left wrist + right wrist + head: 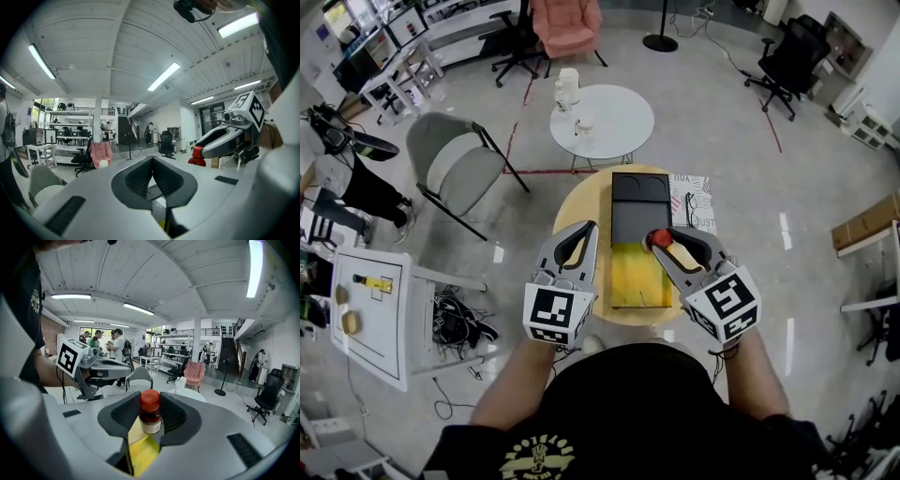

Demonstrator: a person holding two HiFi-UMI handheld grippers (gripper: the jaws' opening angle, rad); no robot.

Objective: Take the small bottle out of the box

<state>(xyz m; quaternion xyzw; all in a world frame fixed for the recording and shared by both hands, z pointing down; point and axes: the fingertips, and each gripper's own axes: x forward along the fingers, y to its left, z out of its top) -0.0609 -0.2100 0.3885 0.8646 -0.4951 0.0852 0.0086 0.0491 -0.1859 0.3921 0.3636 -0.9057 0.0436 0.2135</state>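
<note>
Closest to my head camera is the operator's black shirt [619, 412], with both forearms reaching forward from it. Past that, the small bottle [150, 414] stands upright between the pads of the right gripper [666, 244], which pinch it on both sides just under its red cap; the brown body and pale label hang below the pads. From the right gripper view I see yellow directly beneath the bottle, which is the inside of the box [630, 277], so the bottle sits above the box's right part, near where the yellow meets the black lid [639, 202]. I cannot tell whether its base is fully above the box's rim. The left gripper [153, 164] hovers by the box's left edge with its jaws pressed together and nothing between them. The box lies lengthwise on a small round wooden table [574, 211]. Farther out stand a white round table [619, 122] carrying a few pale items, a grey folding chair [455, 169] to its left, and a pink armchair [567, 23] at the back.
</note>
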